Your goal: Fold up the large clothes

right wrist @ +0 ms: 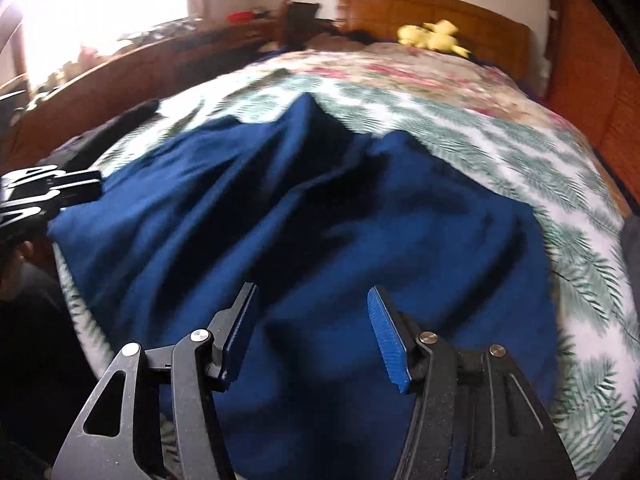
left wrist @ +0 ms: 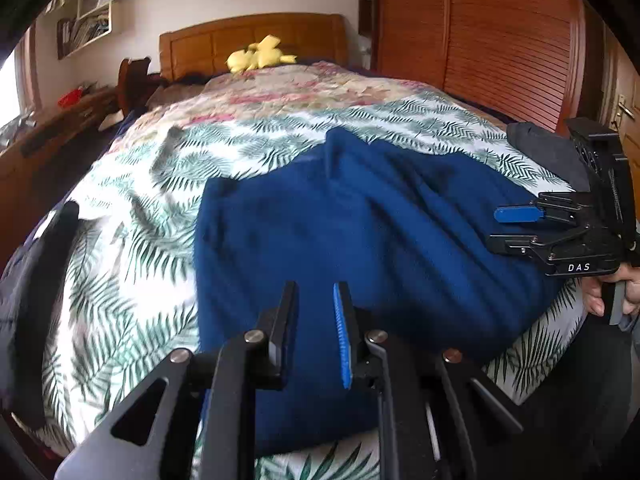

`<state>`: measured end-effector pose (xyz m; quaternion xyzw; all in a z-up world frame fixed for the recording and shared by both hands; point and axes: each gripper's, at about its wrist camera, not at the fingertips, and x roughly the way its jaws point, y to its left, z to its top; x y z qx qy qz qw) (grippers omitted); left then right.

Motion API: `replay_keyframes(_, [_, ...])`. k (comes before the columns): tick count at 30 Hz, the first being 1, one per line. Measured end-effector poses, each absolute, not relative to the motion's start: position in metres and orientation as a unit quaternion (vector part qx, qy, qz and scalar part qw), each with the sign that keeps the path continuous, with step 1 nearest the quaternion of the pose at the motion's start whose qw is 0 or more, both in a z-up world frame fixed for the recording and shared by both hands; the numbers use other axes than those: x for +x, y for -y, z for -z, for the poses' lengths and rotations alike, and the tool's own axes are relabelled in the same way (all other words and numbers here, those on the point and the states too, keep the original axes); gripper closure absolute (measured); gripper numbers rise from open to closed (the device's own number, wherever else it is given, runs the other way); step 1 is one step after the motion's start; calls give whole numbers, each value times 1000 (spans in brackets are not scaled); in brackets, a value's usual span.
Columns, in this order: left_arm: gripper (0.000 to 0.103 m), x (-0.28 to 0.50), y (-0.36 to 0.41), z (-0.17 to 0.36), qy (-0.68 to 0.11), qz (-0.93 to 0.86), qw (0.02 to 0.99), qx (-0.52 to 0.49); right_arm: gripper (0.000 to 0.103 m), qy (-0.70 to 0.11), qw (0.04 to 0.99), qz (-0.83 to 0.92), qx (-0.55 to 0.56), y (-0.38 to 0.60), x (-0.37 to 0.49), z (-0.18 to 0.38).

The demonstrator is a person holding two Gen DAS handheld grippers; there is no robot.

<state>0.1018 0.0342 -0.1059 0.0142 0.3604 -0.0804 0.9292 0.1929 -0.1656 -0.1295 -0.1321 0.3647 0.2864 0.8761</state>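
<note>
Fingers [right wrist: 390,338] parted above blue garment's [right wrist: 320,220] near edge.

In the left wrist view, the leaf-print bedspread [left wrist: 132,240] lies bare from nine to eleven o'clock, open for a pass. The blue garment [left wrist: 360,232] fills the centre, rumpled into ridges. At three o'clock the right tool [left wrist: 494,228] hangs over its edge, a dark grey bundle [left wrist: 548,152] behind it. A dark cloth [left wrist: 36,280] lines the nine o'clock edge.
</note>
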Motion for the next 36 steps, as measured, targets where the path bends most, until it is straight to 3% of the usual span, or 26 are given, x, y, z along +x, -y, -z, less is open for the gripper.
replay_keyframes(16, [87,65,-69,116,-416,7,909,-7,39,-341,867,-344,-120,142,199,167])
replay_keyframes(22, [81,74,-76,137,-441,6,897,-5,38,-314,878,-331,-143,138,189,169])
replay_keyframes(31, [56,82,-98,156,-444,18,895,-48,37,-311,882,-322,-147,139,187,168])
replay_keyframes(33, [42,82,-99,158,-441,10,896,-41,36,-308,884,-319,-148,139,185,169])
replay_keyframes(36, [38,83,-103,160,-441,5,896,-42,36,-303,887,-315,-151,139,184,169])
